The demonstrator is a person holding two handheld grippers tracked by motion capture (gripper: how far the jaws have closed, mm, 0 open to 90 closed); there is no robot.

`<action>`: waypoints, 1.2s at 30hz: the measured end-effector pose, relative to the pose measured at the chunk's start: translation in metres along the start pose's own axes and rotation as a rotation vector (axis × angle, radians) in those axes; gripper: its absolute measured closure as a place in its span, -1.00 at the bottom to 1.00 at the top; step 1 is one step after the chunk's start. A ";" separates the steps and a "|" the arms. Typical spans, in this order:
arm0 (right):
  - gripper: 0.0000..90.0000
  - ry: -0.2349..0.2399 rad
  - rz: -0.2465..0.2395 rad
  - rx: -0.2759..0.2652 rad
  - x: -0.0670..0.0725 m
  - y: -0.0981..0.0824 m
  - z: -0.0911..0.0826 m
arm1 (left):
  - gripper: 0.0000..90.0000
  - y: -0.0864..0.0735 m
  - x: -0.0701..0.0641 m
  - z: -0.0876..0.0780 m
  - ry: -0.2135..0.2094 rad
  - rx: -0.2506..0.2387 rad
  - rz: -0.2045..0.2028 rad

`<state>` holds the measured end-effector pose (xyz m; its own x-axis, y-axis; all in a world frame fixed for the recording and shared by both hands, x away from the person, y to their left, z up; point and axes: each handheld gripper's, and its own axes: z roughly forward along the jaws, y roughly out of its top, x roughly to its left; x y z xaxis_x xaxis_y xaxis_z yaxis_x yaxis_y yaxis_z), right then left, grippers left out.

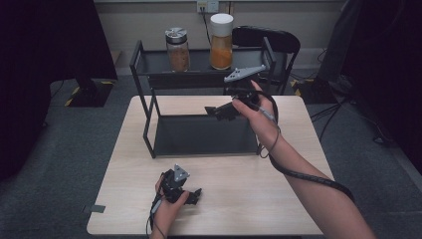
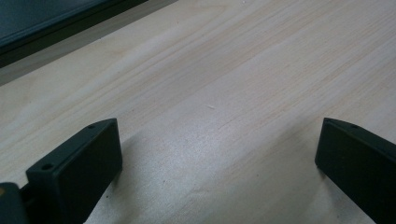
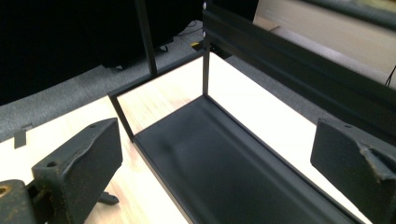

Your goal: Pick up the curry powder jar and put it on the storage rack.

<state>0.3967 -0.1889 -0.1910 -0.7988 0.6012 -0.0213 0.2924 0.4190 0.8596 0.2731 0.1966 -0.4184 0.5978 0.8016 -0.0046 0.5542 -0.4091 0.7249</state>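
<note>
left gripper (image 1: 191, 196) spread empty on the table (image 1: 239, 199), right gripper (image 1: 219, 112) spread above the black rack (image 1: 199, 134)

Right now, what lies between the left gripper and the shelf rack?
Only bare table: in the high view, nothing sits between the left gripper and the shelf rack.

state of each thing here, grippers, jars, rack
left gripper: open, empty, low over the table
right gripper: open, empty, raised beside the rack
rack: upright, bottom shelf bare
metal-lid jar: lid on, upright on the top shelf
white-lid jar: lid on, upright on the top shelf
</note>
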 end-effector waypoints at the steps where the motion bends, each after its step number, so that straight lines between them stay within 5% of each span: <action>1: -0.97 0.001 0.000 0.004 0.000 -0.002 0.001 | -1.00 0.000 0.000 0.000 0.000 0.000 0.000; 36: -0.97 0.064 0.036 0.070 -0.006 -0.082 0.030 | -1.00 0.000 0.000 0.000 0.001 -0.001 0.002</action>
<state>0.3928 -0.2064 -0.2771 -0.8184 0.5729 0.0439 0.3560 0.4456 0.8214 0.2729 0.1965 -0.4186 0.5981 0.8014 -0.0021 0.5523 -0.4103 0.7257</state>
